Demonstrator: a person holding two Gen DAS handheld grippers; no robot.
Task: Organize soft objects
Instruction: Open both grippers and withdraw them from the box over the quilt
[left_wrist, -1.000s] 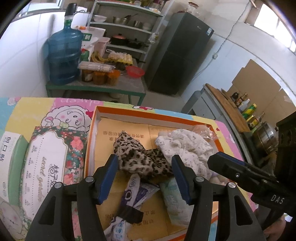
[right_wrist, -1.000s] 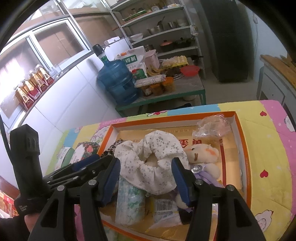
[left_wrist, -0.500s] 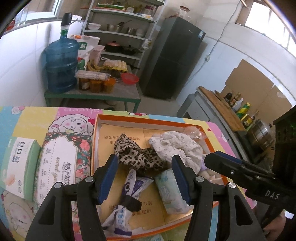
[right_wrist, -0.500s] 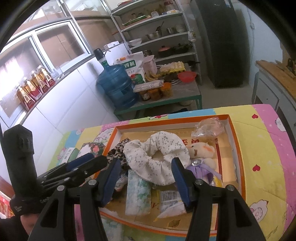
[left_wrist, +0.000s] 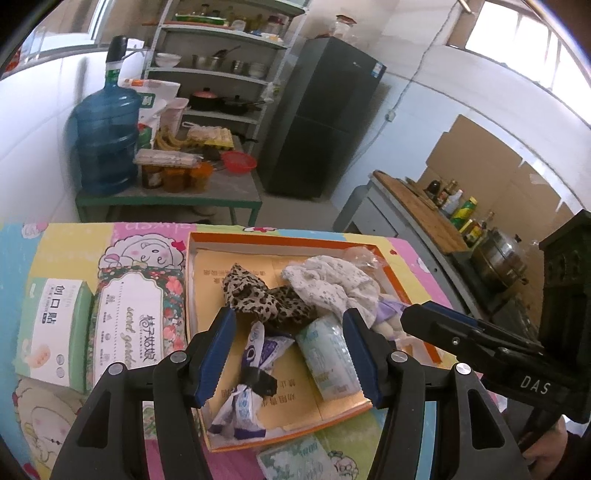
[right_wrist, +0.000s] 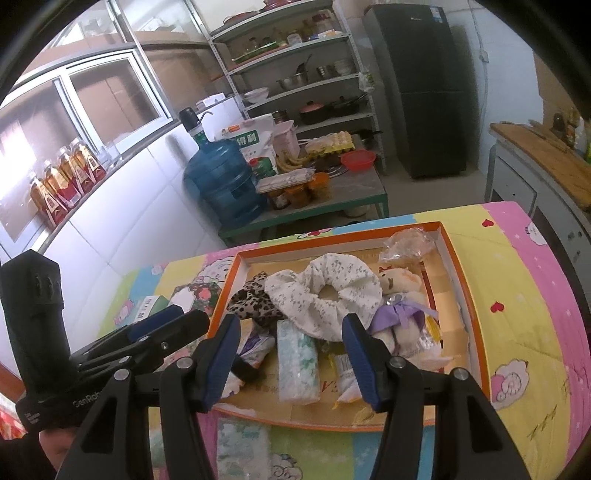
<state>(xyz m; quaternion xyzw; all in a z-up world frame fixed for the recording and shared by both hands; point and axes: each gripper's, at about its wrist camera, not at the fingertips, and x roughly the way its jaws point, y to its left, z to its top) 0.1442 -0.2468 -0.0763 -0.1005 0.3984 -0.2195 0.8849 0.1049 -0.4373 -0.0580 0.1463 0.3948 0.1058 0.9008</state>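
An orange-rimmed cardboard tray (left_wrist: 284, 240) (right_wrist: 456, 258) lies on a cartoon-print cloth. In it are a leopard-print scrunchie (left_wrist: 262, 295) (right_wrist: 251, 299), a white floral scrunchie (left_wrist: 325, 282) (right_wrist: 325, 295), a small plush bear in a purple dress (right_wrist: 400, 295) (left_wrist: 388, 314), a green tissue pack (left_wrist: 328, 358) (right_wrist: 297, 362) and a purple-white packet (left_wrist: 255, 365). My left gripper (left_wrist: 288, 358) hangs open above the tray's near part, nothing between its blue pads. My right gripper (right_wrist: 290, 360) is also open and empty, above the tray's front.
A floral tissue box (left_wrist: 135, 325) and a green box (left_wrist: 55, 336) lie left of the tray. Another tissue pack (left_wrist: 295, 461) (right_wrist: 240, 443) sits at the table's near edge. Beyond stand a green table with a water jug (left_wrist: 107, 144), shelves and a dark fridge (left_wrist: 325, 118).
Both grippers have pulled back and risen from the tray, so more of the tray and table shows. Their jaws stayed open. Nothing in the tray moved.
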